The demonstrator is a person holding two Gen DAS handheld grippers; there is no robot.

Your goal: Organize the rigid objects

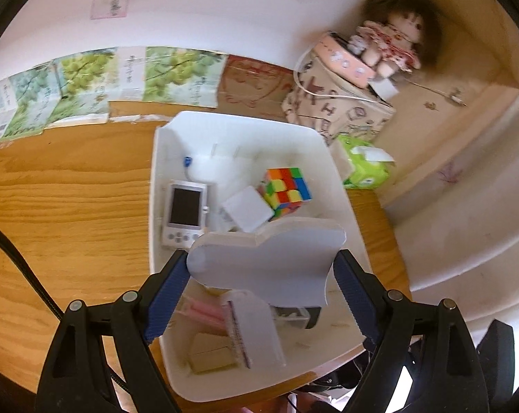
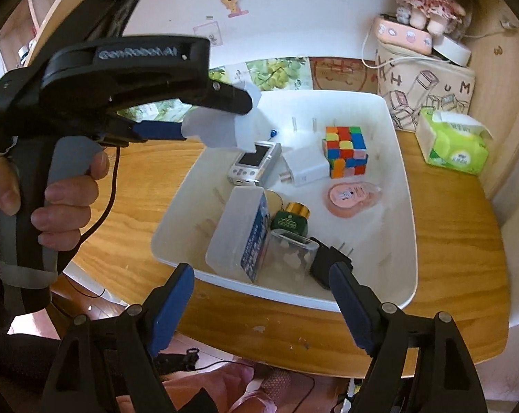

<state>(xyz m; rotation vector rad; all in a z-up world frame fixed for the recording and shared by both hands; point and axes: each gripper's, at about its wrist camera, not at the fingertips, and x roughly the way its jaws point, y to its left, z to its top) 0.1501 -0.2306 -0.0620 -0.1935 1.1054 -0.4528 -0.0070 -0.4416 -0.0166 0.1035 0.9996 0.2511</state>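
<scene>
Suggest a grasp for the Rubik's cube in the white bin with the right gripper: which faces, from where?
Probably best from above, jaws across two opposite side faces of the Rubik's cube. It sits upright on the white bin floor, top face clear. The white adapter lies against its left side, so take the near and far faces if the pads fit. The right gripper is open and empty.

doll blurred, black adapter half hidden behind fingers
</scene>
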